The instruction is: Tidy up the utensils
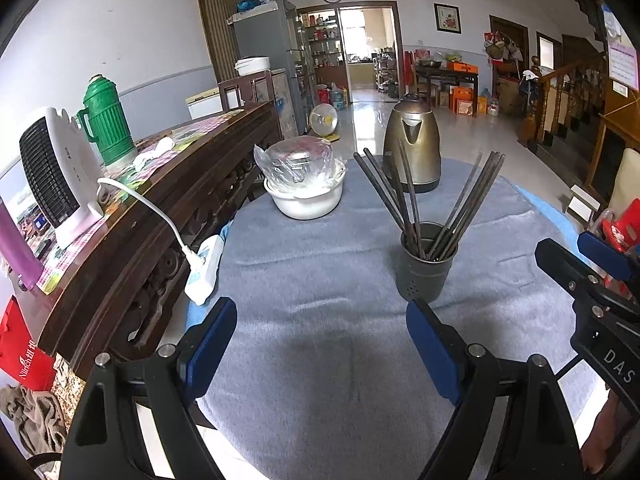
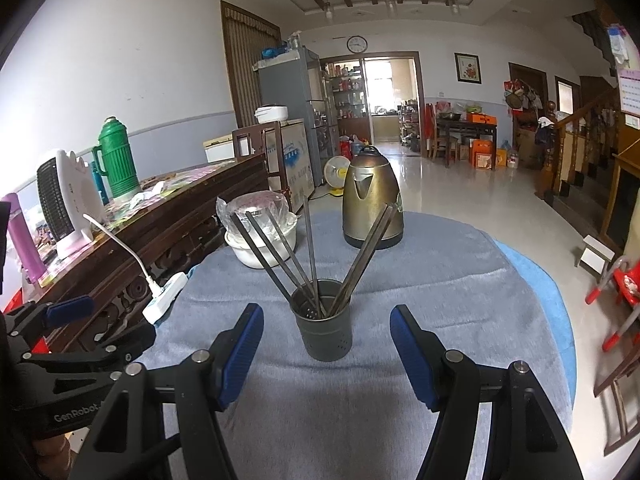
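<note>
A dark grey perforated utensil holder [image 1: 426, 268] [image 2: 323, 322] stands upright on the grey cloth of the round table [image 1: 320, 280] [image 2: 440, 280]. Several dark chopsticks [image 1: 404, 200] [image 2: 304, 248] stick out of it, fanned to left and right. My left gripper [image 1: 322, 332] is open over bare cloth, with the holder just beyond its right finger. In the right wrist view my right gripper [image 2: 326, 342] is open too, and the holder sits just ahead of its two blue pads [image 2: 240, 356], untouched. Each gripper shows at the edge of the other's view.
A bronze electric kettle [image 1: 412, 144] [image 2: 372, 200] and a white basin holding a plastic-wrapped pot [image 1: 306, 184] [image 2: 262, 232] stand at the table's far side. A white power strip [image 1: 204, 268] [image 2: 166, 298] hangs at the left edge, beside a dark wooden sideboard [image 1: 160, 208] with a heater and green flask.
</note>
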Available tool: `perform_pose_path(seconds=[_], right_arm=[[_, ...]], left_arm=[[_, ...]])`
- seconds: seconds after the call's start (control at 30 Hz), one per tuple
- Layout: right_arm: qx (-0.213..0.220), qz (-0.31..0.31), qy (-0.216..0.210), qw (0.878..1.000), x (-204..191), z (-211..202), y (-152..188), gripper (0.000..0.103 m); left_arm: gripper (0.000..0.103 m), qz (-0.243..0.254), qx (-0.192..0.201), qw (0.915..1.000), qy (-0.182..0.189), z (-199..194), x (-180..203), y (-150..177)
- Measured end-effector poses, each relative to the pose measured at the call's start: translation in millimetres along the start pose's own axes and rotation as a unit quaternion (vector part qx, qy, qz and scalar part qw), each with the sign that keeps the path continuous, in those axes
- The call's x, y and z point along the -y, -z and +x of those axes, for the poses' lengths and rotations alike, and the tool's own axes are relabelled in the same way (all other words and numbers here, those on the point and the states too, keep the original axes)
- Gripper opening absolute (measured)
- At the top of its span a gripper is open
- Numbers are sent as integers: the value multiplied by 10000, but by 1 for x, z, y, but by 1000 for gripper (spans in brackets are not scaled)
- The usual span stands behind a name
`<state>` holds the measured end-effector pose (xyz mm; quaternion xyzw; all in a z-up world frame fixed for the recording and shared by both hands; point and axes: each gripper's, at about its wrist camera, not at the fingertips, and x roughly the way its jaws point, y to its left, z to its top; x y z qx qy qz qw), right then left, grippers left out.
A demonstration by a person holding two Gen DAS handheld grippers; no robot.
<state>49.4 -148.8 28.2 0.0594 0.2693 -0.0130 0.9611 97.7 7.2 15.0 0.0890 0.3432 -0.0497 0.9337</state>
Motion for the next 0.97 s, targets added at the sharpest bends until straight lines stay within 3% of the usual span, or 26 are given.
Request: perform_pose_path(seconds=[0.8, 0.97], right_arm=[[-53, -108, 25, 9999, -10, 7, -4, 70], [-228, -21, 109, 9997, 7, 27, 7, 70]], left_arm=[[87, -147, 43, 9998, 83, 5, -11, 4], [87, -452, -396, 9978, 266, 48, -22, 15]])
